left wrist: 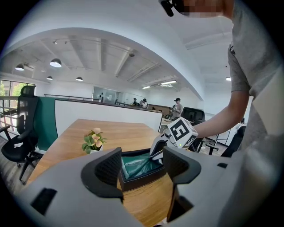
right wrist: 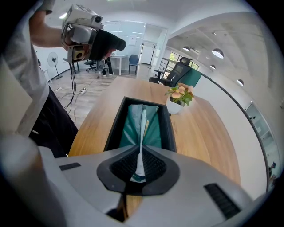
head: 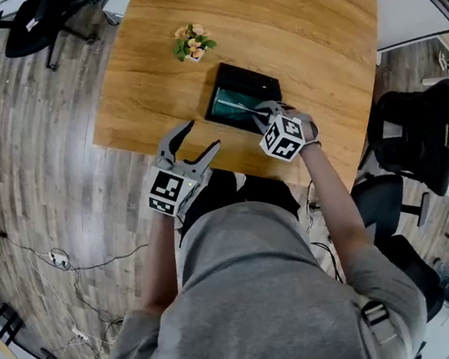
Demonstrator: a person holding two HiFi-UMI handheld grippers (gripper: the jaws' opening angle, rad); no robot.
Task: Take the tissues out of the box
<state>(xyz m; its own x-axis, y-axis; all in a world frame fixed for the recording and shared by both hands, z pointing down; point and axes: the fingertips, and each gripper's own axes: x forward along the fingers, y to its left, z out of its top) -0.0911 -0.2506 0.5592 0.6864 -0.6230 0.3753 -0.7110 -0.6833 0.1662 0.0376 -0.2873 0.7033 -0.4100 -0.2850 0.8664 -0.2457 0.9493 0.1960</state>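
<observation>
A black open box [head: 253, 84] sits on the wooden table [head: 285, 29] near its front edge. Inside lies a teal tissue pack [right wrist: 153, 128]. A thin pale tissue [right wrist: 142, 133] rises from the pack in a narrow fold, and my right gripper [right wrist: 138, 166] is shut on its near end, just above the box's near end [head: 263, 112]. My left gripper [head: 203, 134] hangs open and empty to the left of the box, above the table's front edge. In the left gripper view the box [left wrist: 144, 179] shows between the spread jaws [left wrist: 142, 166], farther off.
A small potted plant [head: 193, 42] stands beyond the box toward the table's far side. Office chairs [head: 421, 139] stand on the right of the table and another [head: 39, 22] at the far left. Cables lie on the wood floor [head: 60, 260].
</observation>
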